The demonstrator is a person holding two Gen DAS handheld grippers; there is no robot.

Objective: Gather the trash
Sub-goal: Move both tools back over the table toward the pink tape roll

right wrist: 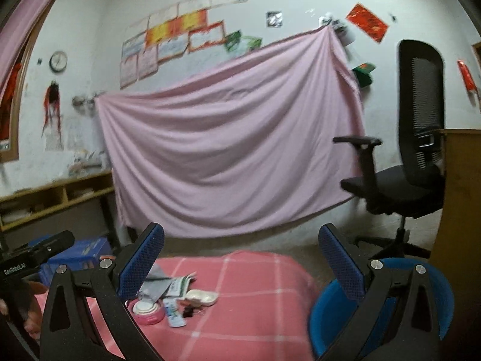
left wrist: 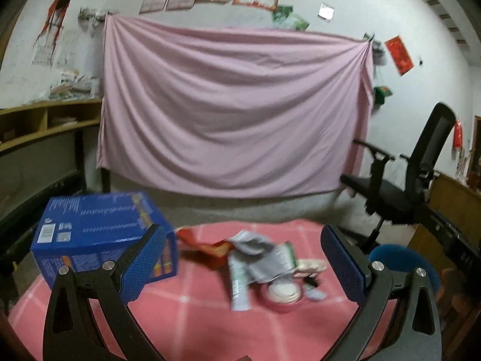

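A heap of trash lies on the pink checked tablecloth [left wrist: 186, 316]: a grey wrapper [left wrist: 264, 258], a green-and-white packet [left wrist: 239, 285], a red packet [left wrist: 210, 248], a pink round tub [left wrist: 282, 296] and a white dish [left wrist: 311, 264]. My left gripper [left wrist: 245, 258] is open, its blue pads either side of the heap and above it. My right gripper [right wrist: 240, 258] is also open, hanging over the cloth [right wrist: 240, 316] with the tub [right wrist: 148, 311], white dish [right wrist: 202, 297] and grey wrapper [right wrist: 156, 285] near its left finger. Nothing is held.
A blue cardboard box [left wrist: 96, 234] stands at the table's left. A blue bin [right wrist: 384, 307] sits low at the table's right, beside a black office chair [right wrist: 402, 168]. A pink sheet [left wrist: 234, 114] hangs on the far wall. Wooden shelves [left wrist: 45, 123] stand at left.
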